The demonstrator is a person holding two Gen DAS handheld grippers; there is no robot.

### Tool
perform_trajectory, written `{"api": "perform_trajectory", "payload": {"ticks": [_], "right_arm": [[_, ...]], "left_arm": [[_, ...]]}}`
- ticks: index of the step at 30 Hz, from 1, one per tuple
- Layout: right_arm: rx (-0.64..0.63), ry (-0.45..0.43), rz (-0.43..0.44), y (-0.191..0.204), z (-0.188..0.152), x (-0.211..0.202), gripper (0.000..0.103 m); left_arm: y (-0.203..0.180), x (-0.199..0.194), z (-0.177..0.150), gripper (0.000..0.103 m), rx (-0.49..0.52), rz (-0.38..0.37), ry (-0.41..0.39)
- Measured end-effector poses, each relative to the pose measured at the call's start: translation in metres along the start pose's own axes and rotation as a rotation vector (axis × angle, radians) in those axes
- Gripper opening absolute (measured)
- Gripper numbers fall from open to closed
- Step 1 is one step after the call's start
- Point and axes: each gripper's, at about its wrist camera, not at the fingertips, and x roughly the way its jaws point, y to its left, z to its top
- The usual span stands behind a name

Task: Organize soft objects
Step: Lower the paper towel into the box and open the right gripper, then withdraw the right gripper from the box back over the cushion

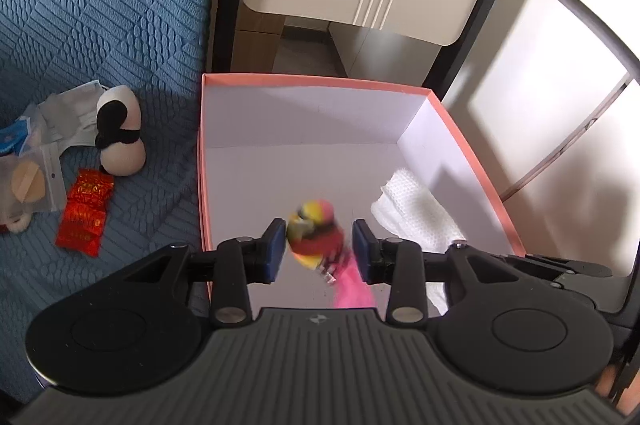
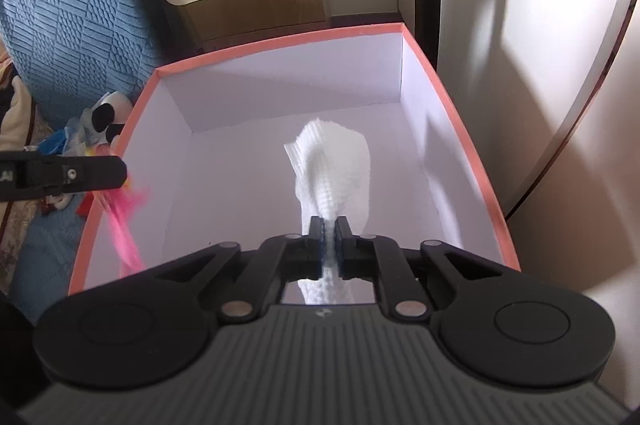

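My right gripper (image 2: 329, 241) pinched the white cloth (image 2: 336, 161) over the box (image 1: 316, 80); my left gripper (image 1: 319, 251) stood open around a blurred, seemingly dropping toy (image 1: 316, 233); the plush dog (image 1: 120, 129) and red packet (image 1: 85, 213) at nine o'clock remained unsorted.

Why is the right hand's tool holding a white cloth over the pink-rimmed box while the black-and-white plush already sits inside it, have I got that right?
Nearly. The right gripper does pinch the white cloth over the box, but the black-and-white plush is not inside. The left wrist view shows it lying on the blue bedspread beside the box.
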Motion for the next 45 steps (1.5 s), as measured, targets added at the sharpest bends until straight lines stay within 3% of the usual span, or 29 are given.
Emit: {"api": "perform_trajectory", "payload": {"ticks": [1,2,4,17,31,45], "right_arm": [[-0.003,0.003,0.001,0.001,0.001,-0.001,0.037],[0.001,-0.001,-0.001,0.001,0.001,-0.002,0.060],[0.014,-0.030,-0.009,0.002,0.001,-0.010,0.071],[-0.006,-0.148,0.040,0.040,0.014,-0.069,0.071],[-0.085,-0.254,0.079,0.101,0.008,-0.118,0.071],[-0.163,-0.252,0.123,0.161,-0.018,-0.127,0.071]], "left_arm": [[0.000,-0.001,0.001,0.073,0.003,-0.001,-0.002],[0.000,-0.004,0.000,0.074,0.009,-0.005,-0.015],[-0.001,-0.012,-0.001,0.074,0.025,-0.008,-0.040],[0.020,-0.102,0.013,0.074,0.016,0.012,-0.219],[0.056,-0.189,-0.002,0.074,0.021,0.033,-0.371],[0.102,-0.209,-0.033,0.074,-0.006,0.078,-0.396]]}}
